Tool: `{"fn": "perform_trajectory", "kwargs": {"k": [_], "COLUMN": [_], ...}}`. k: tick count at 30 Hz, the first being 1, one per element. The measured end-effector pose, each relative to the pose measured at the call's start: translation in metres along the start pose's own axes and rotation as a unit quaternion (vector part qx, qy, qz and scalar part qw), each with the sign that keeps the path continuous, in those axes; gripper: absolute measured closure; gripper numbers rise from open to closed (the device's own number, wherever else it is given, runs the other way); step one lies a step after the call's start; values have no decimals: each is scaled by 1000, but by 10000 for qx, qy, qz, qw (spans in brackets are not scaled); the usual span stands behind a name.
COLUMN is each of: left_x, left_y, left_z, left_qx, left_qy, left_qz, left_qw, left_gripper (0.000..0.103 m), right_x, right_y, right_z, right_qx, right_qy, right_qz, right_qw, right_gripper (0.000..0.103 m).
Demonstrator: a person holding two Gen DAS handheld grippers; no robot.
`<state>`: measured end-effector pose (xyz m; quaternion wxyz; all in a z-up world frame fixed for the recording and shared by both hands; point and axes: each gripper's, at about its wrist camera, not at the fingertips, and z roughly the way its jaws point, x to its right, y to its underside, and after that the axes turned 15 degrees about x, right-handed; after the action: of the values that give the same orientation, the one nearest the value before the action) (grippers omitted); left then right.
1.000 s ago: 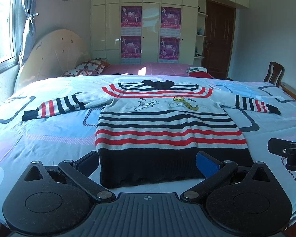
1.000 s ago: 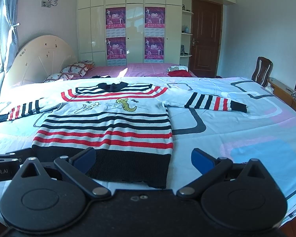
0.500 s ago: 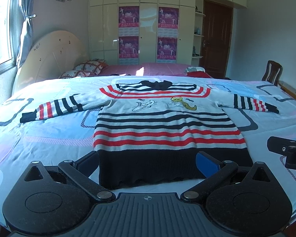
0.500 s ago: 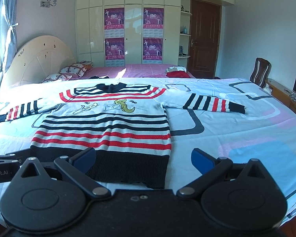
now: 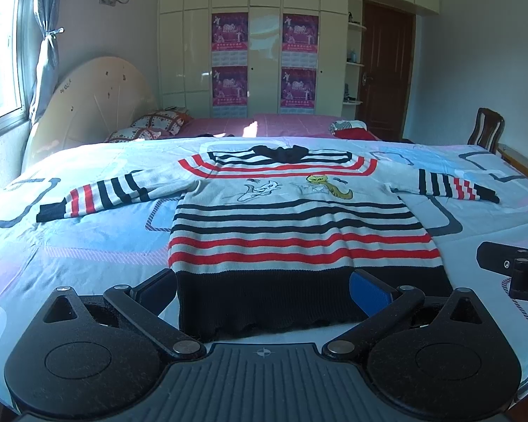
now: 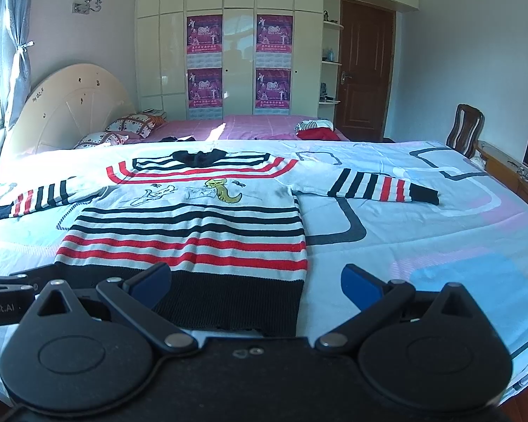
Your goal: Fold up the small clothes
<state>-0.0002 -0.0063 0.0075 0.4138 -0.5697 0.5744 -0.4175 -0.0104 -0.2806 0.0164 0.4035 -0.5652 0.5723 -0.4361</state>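
Observation:
A small striped sweater (image 5: 292, 225) lies flat and face up on the bed, sleeves spread to both sides, black hem nearest me. It also shows in the right wrist view (image 6: 193, 232). My left gripper (image 5: 264, 286) is open and empty, just above the hem. My right gripper (image 6: 257, 283) is open and empty, over the hem's right corner. Each gripper shows at the edge of the other's view: the right one (image 5: 510, 270) and the left one (image 6: 7, 295).
The bed sheet (image 6: 422, 246) is pale blue with pink and grey shapes. A second bed with pillows (image 5: 158, 123) and folded clothes (image 6: 315, 130) lies behind. A wooden chair (image 6: 464, 133) and a cabinet stand at the right.
Both grippers have drifted slightly back and up from the sweater; the view shifts a little. The sweater has not moved.

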Motion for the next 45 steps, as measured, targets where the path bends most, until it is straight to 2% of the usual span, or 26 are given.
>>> {"fn": "perform_trajectory", "kwargs": {"k": [34,37,41,45], "left_x": [-3,-4,-9,-8], "left_y": [2,0,-16,-30], "left_z": [4,11,30,67], "left_qx": [-34,-117,108,176], "left_qy": [-53,58,343,265], "left_qz": [12,42,-179,-180], "left_qw": [10000,9999,9992,9993], "left_gripper": [0,0,0,0], "right_x": [-3,-2,21,74], "right_y": [0,0,-2,-10], "right_z": [2,4,15,43], "right_qx": [8,-14,62,311], "right_qy": [-4,-25,-44,408], "right_qz": [-20,-14,317,874], "right_qw": [10000,10000,9995,9949], "right_gripper": [0,0,0,0]}}
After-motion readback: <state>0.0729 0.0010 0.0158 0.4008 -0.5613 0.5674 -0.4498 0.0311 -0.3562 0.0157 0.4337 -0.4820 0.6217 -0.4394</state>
